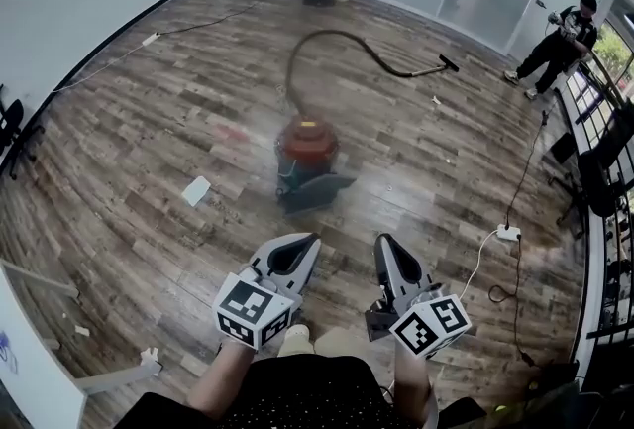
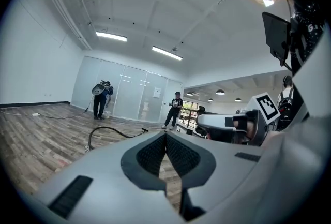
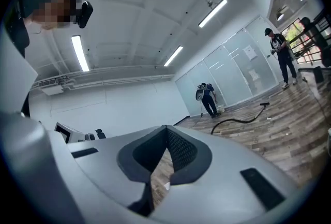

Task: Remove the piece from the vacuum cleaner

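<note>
Closest to me: left gripper [image 1: 305, 241] and right gripper [image 1: 382, 241], side by side, pointing roughly level over wood-plank floor [image 1: 129, 150]. Both claws pinched shut, nothing between them. Ahead, well apart, red vacuum cleaner [image 1: 307, 152] stands on floor, hose [image 1: 337, 39] curling away behind it (body blurred in my head view). Gripper views miss vacuum cleaner itself; there I get ceiling strip lights [image 2: 111, 36] and glass partition [image 2: 129, 91] instead.

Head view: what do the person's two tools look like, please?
The left tool and the right tool are light grey tapering shells with dark ribbed pads inside. Each carries a white cube with black square markers. No cables show. The person wears a dark speckled garment.
</note>
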A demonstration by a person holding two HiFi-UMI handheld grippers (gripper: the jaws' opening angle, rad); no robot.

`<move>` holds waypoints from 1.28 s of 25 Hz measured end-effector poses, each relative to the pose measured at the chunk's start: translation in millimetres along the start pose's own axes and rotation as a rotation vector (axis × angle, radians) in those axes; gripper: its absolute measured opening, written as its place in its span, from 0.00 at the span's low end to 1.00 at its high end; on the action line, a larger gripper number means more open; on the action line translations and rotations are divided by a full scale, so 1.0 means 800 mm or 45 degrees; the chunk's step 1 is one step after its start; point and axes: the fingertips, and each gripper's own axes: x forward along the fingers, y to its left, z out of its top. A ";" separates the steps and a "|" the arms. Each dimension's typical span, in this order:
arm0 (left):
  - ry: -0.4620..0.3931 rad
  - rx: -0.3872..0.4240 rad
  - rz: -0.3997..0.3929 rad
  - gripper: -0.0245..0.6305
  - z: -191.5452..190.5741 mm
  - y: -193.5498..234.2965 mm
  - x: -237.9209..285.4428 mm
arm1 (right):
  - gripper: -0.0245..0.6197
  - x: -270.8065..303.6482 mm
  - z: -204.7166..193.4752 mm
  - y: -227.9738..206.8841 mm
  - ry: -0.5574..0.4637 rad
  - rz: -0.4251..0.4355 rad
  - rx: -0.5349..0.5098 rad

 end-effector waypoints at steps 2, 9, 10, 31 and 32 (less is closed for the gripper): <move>0.004 -0.006 -0.001 0.05 0.000 0.006 0.009 | 0.05 0.008 -0.001 -0.009 0.017 -0.006 -0.004; 0.022 -0.041 0.016 0.05 -0.001 0.033 0.050 | 0.05 0.038 0.014 -0.051 0.013 -0.014 0.012; 0.020 -0.041 0.021 0.05 0.000 0.039 0.058 | 0.05 0.045 0.016 -0.059 0.012 -0.013 0.015; -0.009 -0.090 0.150 0.05 0.045 0.136 0.289 | 0.05 0.203 0.096 -0.266 0.078 0.101 0.033; -0.007 -0.091 0.165 0.05 0.044 0.141 0.294 | 0.05 0.209 0.094 -0.272 0.088 0.111 0.039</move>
